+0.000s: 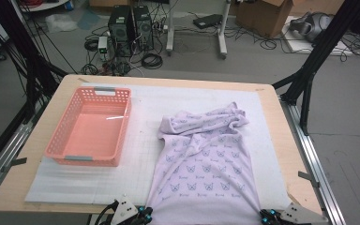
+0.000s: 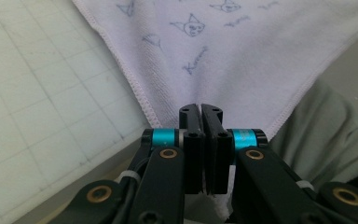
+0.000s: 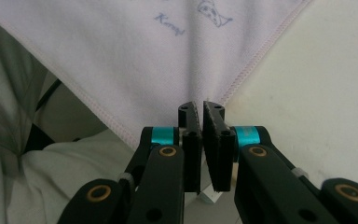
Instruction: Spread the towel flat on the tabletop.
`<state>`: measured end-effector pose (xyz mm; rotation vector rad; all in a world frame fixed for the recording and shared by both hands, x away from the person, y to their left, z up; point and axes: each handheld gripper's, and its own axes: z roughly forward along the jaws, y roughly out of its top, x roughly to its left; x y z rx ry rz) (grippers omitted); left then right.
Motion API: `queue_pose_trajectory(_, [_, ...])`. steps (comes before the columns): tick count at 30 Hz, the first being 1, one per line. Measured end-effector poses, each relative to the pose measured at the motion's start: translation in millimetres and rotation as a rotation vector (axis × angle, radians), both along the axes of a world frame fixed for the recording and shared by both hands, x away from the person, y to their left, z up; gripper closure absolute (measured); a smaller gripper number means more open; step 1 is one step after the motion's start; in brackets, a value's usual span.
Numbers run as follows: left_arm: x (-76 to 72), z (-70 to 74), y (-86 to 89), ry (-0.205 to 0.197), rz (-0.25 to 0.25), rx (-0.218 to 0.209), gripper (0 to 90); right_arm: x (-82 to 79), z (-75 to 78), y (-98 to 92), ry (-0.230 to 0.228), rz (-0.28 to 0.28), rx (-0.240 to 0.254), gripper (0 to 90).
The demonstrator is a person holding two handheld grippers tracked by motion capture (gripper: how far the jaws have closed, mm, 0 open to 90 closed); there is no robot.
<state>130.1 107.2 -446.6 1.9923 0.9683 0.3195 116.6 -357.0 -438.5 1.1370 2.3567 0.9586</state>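
We see a pale lilac towel with small printed cat faces lying on the white grid mat over the desk, its far end bunched up, its near end pulled flat to the desk's near edge. Left gripper has its fingers clenched on the towel's near left corner; in the left gripper view the hemmed corner runs straight into the closed pads. Right gripper has its fingers clenched on the near right corner, cloth pinched between them in the right gripper view. A pink plastic basket sits left of the towel, apart from it, on the mat.
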Motion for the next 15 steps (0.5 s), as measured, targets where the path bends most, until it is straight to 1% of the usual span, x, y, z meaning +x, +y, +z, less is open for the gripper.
queue_pose_trajectory(1, [3.2, 0.1, -1.5, -0.036, 0.036, 0.003, 67.6, 0.5, 0.5, 0.0, -0.007, -0.014, 0.006, 81.6])
queue_pose_trajectory(2, [7.9, 0.8, -2.6, -0.058, 0.062, -0.008, 54.5, 3.5, 1.0, -0.4, -0.022, -0.025, 0.013, 75.4])
queue_pose_trajectory(4, [18.8, 4.4, -4.0, -0.089, 0.107, -0.049, 45.6, 11.8, 2.5, 0.4, -0.044, -0.066, 0.051, 63.9])
queue_pose_trajectory(5, [22.3, 5.8, -4.2, -0.102, 0.115, -0.057, 43.1, 18.0, 2.5, 1.5, -0.059, -0.080, 0.065, 62.1])
queue_pose_trajectory(6, [27.1, 6.9, -5.0, -0.113, 0.125, -0.070, 42.9, 21.7, 2.3, 2.6, -0.061, -0.087, 0.069, 60.7])
queue_pose_trajectory(7, [32.8, 7.3, -6.0, -0.114, 0.131, -0.074, 42.8, 27.1, 1.5, 3.9, -0.072, -0.097, 0.061, 59.7])
queue_pose_trajectory(10, [51.6, 5.2, -9.0, -0.102, 0.139, -0.071, 42.8, 44.8, -3.0, 7.7, -0.072, -0.124, 0.060, 59.4])
queue_pose_trajectory(11, [55.9, 4.4, -10.0, -0.097, 0.139, -0.069, 42.8, 51.0, -4.4, 8.9, -0.071, -0.132, 0.057, 59.4])
queue_pose_trajectory(15, [75.8, 1.2, -14.6, -0.081, 0.125, -0.064, 42.8, 72.0, -6.2, 13.4, -0.081, -0.162, 0.040, 59.4])
